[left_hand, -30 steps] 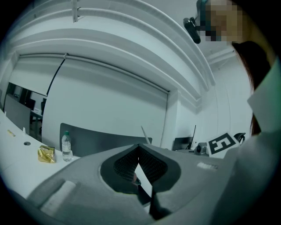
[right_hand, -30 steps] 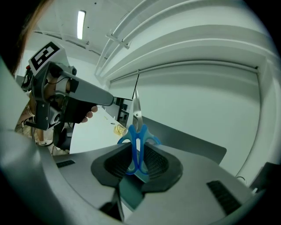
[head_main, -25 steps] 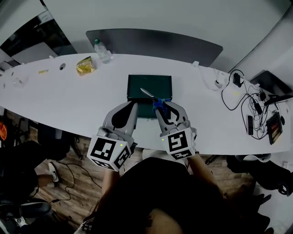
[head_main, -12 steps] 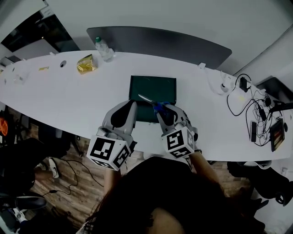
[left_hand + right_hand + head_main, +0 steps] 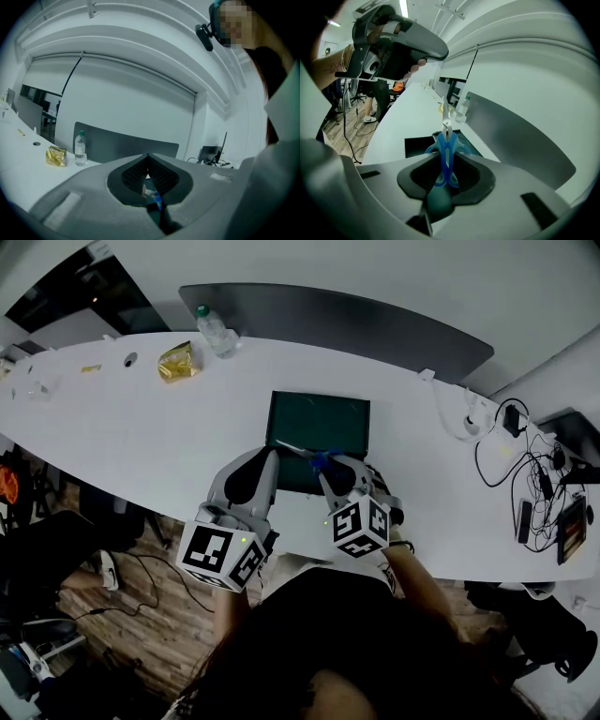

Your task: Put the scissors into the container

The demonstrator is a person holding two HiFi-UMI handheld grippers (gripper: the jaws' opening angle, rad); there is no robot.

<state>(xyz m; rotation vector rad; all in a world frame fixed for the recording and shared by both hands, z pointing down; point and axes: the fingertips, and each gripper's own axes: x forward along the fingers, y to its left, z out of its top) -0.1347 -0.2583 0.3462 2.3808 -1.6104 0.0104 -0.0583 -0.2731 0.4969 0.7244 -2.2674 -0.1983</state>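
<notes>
The scissors point(image 5: 317, 458) have blue handles and steel blades that point left over the near edge of the dark green container point(image 5: 328, 418) on the white table. My right gripper point(image 5: 329, 468) is shut on the blue handles; in the right gripper view the scissors point(image 5: 445, 157) stand upright between the pads, above the container point(image 5: 415, 146). My left gripper point(image 5: 270, 459) hovers just left of the scissors at the container's near left corner, shut with nothing in it. In the left gripper view its jaw tips meet point(image 5: 148, 156).
A water bottle point(image 5: 214, 331) and a gold packet point(image 5: 176, 362) lie at the table's far left. Cables and small devices point(image 5: 530, 470) crowd the right end. A dark grey panel point(image 5: 356, 324) runs behind the table. Wood floor lies below the near edge.
My right gripper has twisted and shifted a little left, so the scissor blades point more leftward over the container's near edge. The left gripper has hardly moved.
</notes>
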